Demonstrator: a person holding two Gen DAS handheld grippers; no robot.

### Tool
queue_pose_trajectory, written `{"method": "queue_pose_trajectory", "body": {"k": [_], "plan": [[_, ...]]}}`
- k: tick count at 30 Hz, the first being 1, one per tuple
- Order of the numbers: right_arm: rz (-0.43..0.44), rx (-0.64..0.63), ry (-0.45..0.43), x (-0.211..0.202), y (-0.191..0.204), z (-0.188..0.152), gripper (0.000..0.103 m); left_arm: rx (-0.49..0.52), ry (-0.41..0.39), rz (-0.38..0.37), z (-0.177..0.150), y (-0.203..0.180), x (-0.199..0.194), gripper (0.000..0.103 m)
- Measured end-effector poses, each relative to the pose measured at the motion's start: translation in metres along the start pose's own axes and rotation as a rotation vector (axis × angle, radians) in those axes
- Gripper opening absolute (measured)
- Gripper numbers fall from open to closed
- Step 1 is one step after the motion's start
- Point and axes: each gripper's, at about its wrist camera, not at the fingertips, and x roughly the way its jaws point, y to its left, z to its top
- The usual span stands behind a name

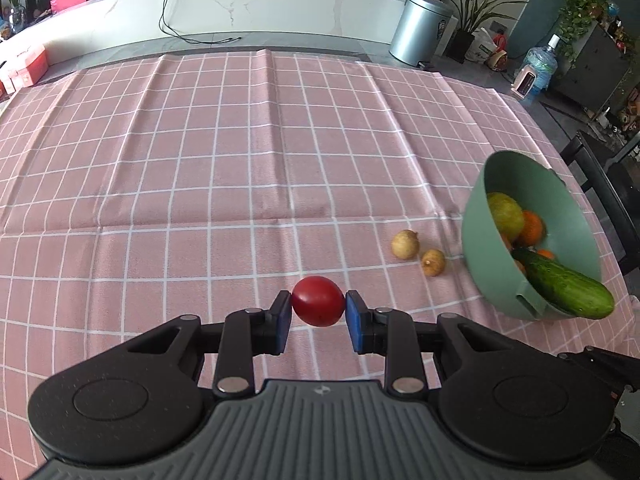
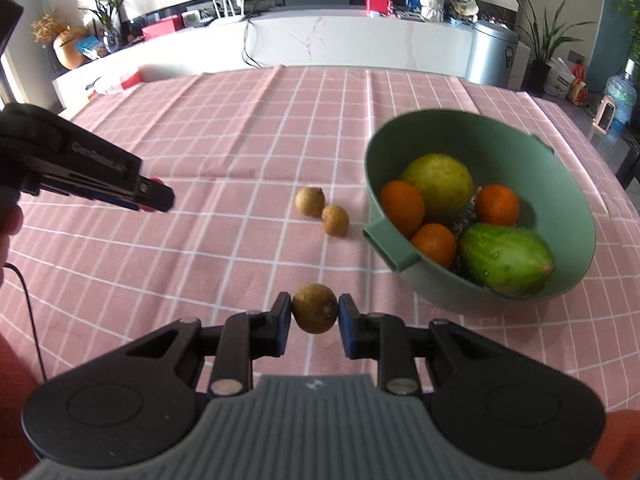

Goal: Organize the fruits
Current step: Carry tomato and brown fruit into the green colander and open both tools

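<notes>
My left gripper (image 1: 318,312) is shut on a red cherry tomato (image 1: 318,301) above the pink checked cloth; it also shows in the right wrist view (image 2: 154,200) at the left. My right gripper (image 2: 314,314) is shut on a small brown longan (image 2: 315,308). Two more longans (image 2: 322,208) lie on the cloth just left of the green bowl (image 2: 452,136), also seen in the left wrist view (image 1: 418,252). The bowl (image 1: 476,236) holds a yellow-green pear (image 2: 438,184), three oranges (image 2: 402,208) and a cucumber (image 2: 506,260).
The pink checked tablecloth (image 1: 200,152) covers the table. Beyond its far edge are a white counter (image 1: 280,4), a metal bin (image 1: 422,28), plants and a water bottle (image 1: 540,66). A dark chair (image 1: 600,184) stands at the table's right side.
</notes>
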Motion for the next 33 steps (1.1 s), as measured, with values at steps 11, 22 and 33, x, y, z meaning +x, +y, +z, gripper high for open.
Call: {"method": "queue_pose_trajectory", "body": {"k": [11, 22, 33], "plan": [[0.048, -0.025, -0.143, -0.065, -0.022, 0.017, 0.021, 0.11, -0.041, -0.076, 0.013, -0.072, -0.034, 0.032], [-0.01, -0.031, -0.185, -0.085, -0.099, 0.041, 0.021, 0.145, -0.003, -0.198, 0.042, -0.147, -0.016, 0.032], [-0.066, -0.057, -0.06, -0.026, -0.175, 0.056, 0.021, 0.263, 0.156, -0.167, 0.055, -0.202, 0.052, 0.032]]}}
